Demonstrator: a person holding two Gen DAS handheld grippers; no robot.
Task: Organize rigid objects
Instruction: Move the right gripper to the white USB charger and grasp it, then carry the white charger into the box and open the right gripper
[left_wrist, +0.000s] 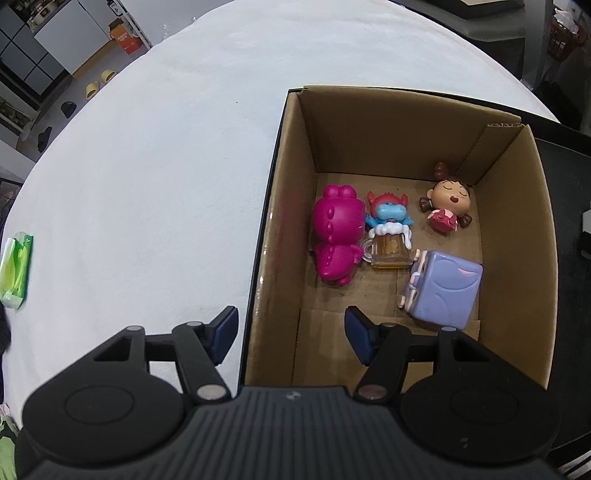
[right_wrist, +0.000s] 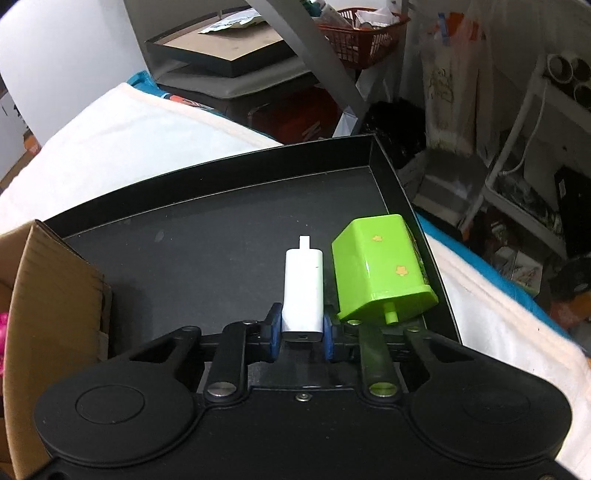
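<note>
Left wrist view: the left gripper (left_wrist: 291, 334) hangs with its fingers spread wide and nothing between them, straddling the near-left wall of the box (left_wrist: 266, 236). One blue pad sits outside over the white table (left_wrist: 147, 166), the other inside over the box floor. Four toys lie on that floor: a pink dino (left_wrist: 336, 236) by the left wall, a blue figure with a mug (left_wrist: 388, 232) touching it, a doll (left_wrist: 447, 206) toward the far right corner, and a lilac case (left_wrist: 441, 288) near the right wall. The floor at the near edge, just ahead of the inner pad, is bare. A green packet (left_wrist: 16, 269) lies well apart at the table's left edge.

Right wrist view: the right gripper (right_wrist: 301, 330) is pinched narrow on the near end of a white charger (right_wrist: 303, 288). The charger's long axis runs straight ahead along the fingers, its prong pointing away. Whether it is lifted off the black tray (right_wrist: 207, 258) or resting on it, I cannot tell. A green block (right_wrist: 380, 273) lies tipped just right of the charger, near the tray's right edge, very close to the right finger. The box corner (right_wrist: 48, 288) shows at the left, beside the tray.

The coming move likely turns on this: the box lies to the left of the held charger, so the right hand must carry it leftward over the cardboard wall, probably to the bare near floor.
</note>
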